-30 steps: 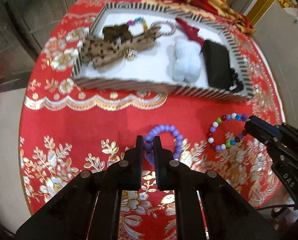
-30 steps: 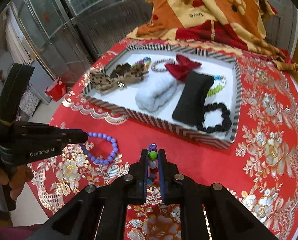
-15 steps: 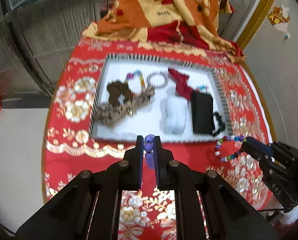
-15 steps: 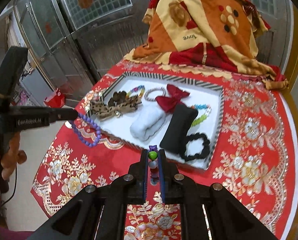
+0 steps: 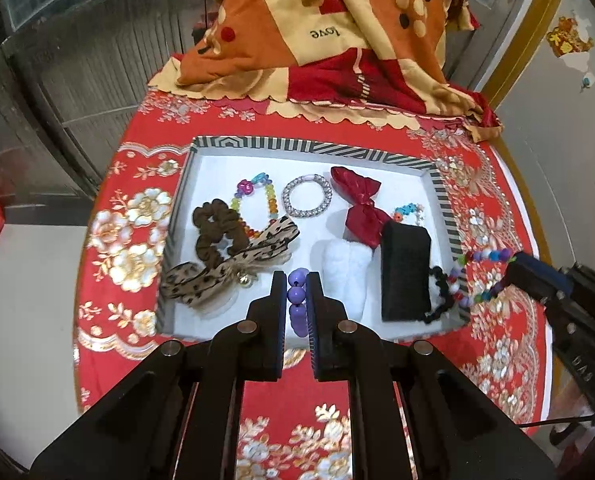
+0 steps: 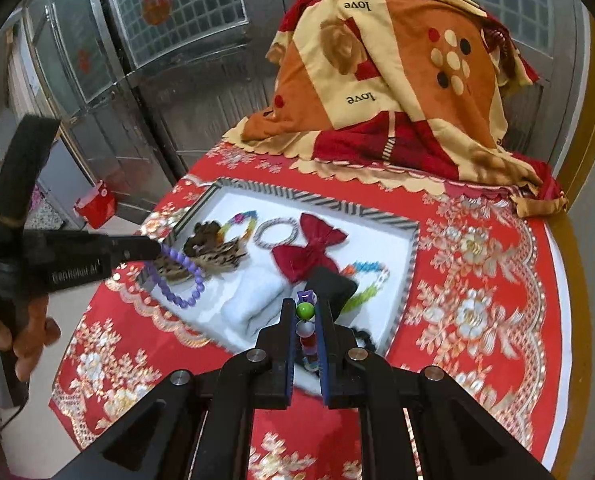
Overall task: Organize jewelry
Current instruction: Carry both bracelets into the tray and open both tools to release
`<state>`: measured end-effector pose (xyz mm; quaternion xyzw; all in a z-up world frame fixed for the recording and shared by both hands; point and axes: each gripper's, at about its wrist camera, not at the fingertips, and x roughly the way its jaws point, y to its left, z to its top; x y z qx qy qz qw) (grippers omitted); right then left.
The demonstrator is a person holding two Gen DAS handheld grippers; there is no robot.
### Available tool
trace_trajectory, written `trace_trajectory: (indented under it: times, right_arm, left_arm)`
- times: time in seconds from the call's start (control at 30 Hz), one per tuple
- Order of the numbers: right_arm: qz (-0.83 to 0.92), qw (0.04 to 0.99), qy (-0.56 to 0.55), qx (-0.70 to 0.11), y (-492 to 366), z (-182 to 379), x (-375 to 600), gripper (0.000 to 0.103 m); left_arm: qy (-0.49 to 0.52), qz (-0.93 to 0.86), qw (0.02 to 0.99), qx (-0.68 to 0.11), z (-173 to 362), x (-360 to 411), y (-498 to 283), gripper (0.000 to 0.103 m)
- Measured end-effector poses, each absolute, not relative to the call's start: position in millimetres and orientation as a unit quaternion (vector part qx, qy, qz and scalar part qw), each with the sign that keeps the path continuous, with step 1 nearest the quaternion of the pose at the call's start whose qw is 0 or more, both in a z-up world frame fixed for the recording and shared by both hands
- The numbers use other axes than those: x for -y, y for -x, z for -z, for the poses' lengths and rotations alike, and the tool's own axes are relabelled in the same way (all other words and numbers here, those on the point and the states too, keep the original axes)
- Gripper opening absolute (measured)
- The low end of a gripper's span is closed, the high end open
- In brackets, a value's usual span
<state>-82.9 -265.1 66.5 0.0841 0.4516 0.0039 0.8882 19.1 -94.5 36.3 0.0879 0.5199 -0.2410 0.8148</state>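
You are working over 1 red floral tablecloth [image 5: 129, 240] carrying 1 striped-rim tray [image 5: 317, 147]. Your 2 grippers are each pinching 1 bracelet above the tray's near side: the left gripper [image 5: 297, 280] is clamping the purple bead bracelet [image 6: 181, 276], the right gripper [image 6: 306, 308] is clamping the multicolored bead bracelet [image 5: 477, 276]. Only the right wrist view is showing the purple loop dangling whole; only the left view is showing the black bead bracelet [image 5: 441, 292] clearly in the tray.
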Motion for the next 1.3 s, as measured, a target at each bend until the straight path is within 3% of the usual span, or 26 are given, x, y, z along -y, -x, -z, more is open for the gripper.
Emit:
trace_trajectory:
  times: [0.4, 0.8, 1.13, 1.2, 1.27, 1.3]
  right_arm:
    - [-0.011, 0.874, -0.097, -0.477, 10.0, -38.9, 299.5, 0.009]
    - [0.007, 0.846, -0.142, -0.514, -53.2, 25.7, 342.2, 0.009]
    - [0.037, 0.833, -0.117, -0.539, -50.2, 48.1, 349.1, 0.009]
    - [0.037, 0.833, -0.119, -0.538, -48.3, 48.6, 348.2, 0.012]
    - [0.037, 0.833, -0.120, -0.538, -45.4, 47.9, 346.1, 0.026]
    - [0.035, 0.835, -0.121, -0.536, -43.1, 46.1, 344.6, 0.035]
  left_arm:
    - [-0.081, 0.180, 0.794, -0.575, 25.7, 81.6, -49.1, 0.008]
    - [-0.086, 0.159, 0.794, -0.581, 41.2, 80.7, -50.2, 0.008]
    - [-0.099, 0.138, 0.801, -0.574, 46.7, 83.3, -51.4, 0.009]
    - [-0.099, 0.138, 0.798, -0.578, 48.2, 82.8, -50.7, 0.010]
    - [-0.098, 0.136, 0.799, -0.577, 48.5, 81.9, -49.2, 0.020]
    - [-0.096, 0.135, 0.800, -0.577, 48.0, 81.0, -48.4, 0.032]
